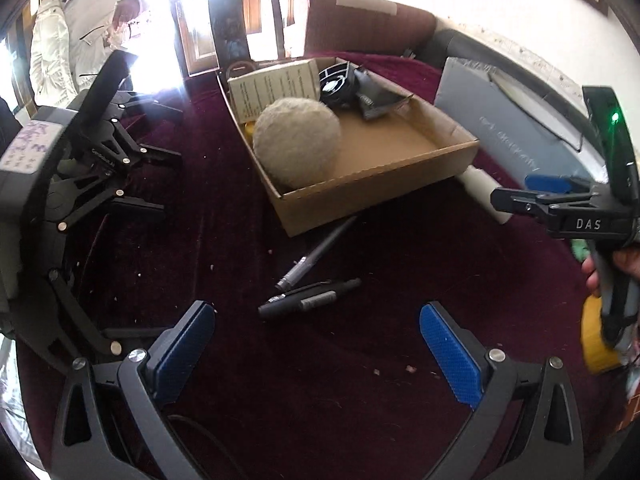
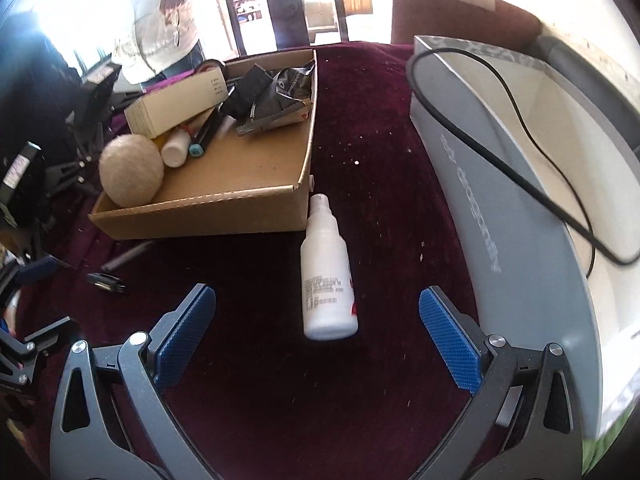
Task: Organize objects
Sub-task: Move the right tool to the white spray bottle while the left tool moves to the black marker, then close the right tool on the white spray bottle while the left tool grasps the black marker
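Observation:
A cardboard tray on the dark red cloth holds a beige fuzzy ball, a small carton, a black fan, dark foil packets, a small white bottle and a marker. Two pens lie just ahead of my open, empty left gripper. A white spray bottle lies on the cloth just ahead of my open, empty right gripper, which also shows from the side in the left wrist view.
A grey box with a black cable stands at the right. Spare black grippers lie at the left. A yellow tape roll sits at the right edge. A person in a white jacket stands beyond the table.

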### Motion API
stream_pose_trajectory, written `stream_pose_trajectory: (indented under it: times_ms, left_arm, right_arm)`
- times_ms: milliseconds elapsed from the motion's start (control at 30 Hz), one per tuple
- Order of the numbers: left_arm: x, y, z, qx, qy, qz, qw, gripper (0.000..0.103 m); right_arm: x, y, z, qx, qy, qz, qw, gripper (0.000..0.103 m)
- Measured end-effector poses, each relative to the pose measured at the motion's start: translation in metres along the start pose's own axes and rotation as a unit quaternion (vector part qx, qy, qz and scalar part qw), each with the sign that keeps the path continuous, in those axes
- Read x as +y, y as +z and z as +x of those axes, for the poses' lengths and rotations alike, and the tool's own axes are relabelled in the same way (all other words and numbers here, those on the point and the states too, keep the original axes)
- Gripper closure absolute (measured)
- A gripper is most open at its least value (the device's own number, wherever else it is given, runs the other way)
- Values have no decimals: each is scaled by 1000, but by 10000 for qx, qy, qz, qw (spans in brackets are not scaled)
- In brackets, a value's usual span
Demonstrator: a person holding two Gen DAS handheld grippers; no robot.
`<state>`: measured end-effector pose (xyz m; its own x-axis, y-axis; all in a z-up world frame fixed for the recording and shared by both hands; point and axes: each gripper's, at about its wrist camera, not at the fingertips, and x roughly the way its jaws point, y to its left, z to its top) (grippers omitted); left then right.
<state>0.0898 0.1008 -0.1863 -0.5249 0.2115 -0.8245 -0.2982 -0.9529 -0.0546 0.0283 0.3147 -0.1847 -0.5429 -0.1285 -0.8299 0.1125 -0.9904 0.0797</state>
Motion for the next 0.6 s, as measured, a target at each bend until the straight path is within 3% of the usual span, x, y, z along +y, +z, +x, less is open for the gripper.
stream_pose_trajectory:
  times_ms: [233,333,367,467,600]
  left_arm:
    - [-1,5,25,195,78,316,9993,2]
    - [-8,2,35,364,63,573,9977,12]
    - [-11,-1,38,428,55,671,9968,21]
    - [-16,-6,34,438,-80,777,9960,35]
    - [-18,-8,29,495,-116,843,9951,50]
  right_arm:
    - [10,8,22,186,-284,-451,9984,6]
    - [12,7,32,260,-334,-514,9978,7]
    - [12,7,35,301,-320,-517,9977,11]
    - [15,5,40,331,-300,-650,9969,33]
    - [21,2,38,286,-251,-802,9961,55]
